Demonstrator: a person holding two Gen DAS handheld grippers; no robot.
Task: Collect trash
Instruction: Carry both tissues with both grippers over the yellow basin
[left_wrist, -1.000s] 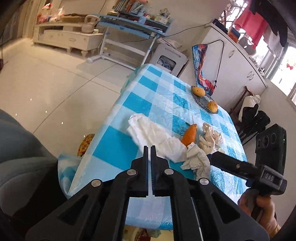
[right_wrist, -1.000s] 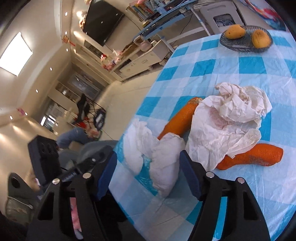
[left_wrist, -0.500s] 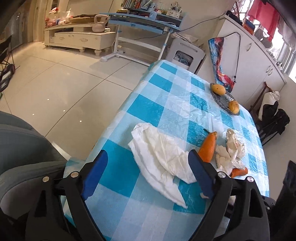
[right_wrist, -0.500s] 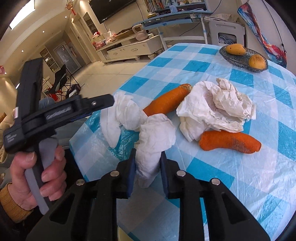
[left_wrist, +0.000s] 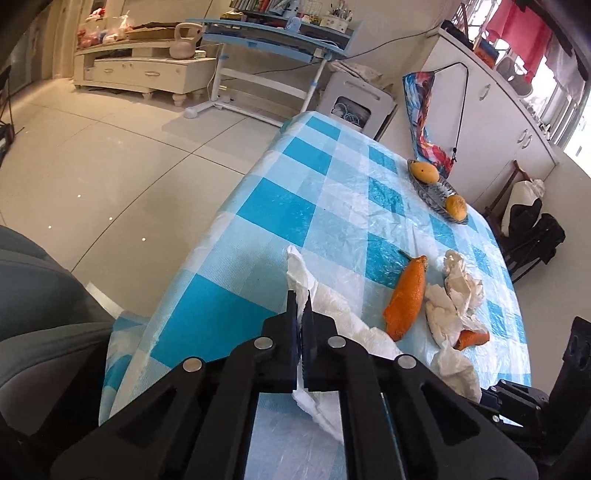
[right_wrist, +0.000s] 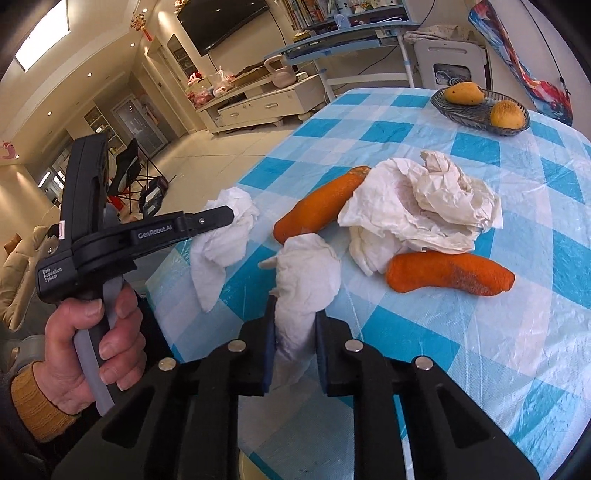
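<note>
On the blue-checked tablecloth (left_wrist: 280, 206) lies a white paper towel (left_wrist: 347, 314). My left gripper (left_wrist: 302, 306) is closing on its near edge, and the pads pinch it. In the right wrist view that left gripper (right_wrist: 225, 216) grips a towel lump (right_wrist: 218, 247). My right gripper (right_wrist: 295, 317) is closing on a second white wad (right_wrist: 308, 269), pads pressed against it. I cannot tell whether the two lumps are joined. Two carrots (right_wrist: 321, 203) (right_wrist: 450, 275) flank a crumpled paper (right_wrist: 424, 206).
A dark bowl (right_wrist: 476, 114) with two mangoes stands at the table's far end. The table edge (left_wrist: 207, 251) drops to a tiled floor on the left. A grey seat (left_wrist: 40, 302) is at lower left. A person's hand (right_wrist: 92, 332) holds the left gripper's handle.
The left gripper opened wide, moved in over the towel and closed on its edge. The right gripper went from open around the white wad to shut on it.
</note>
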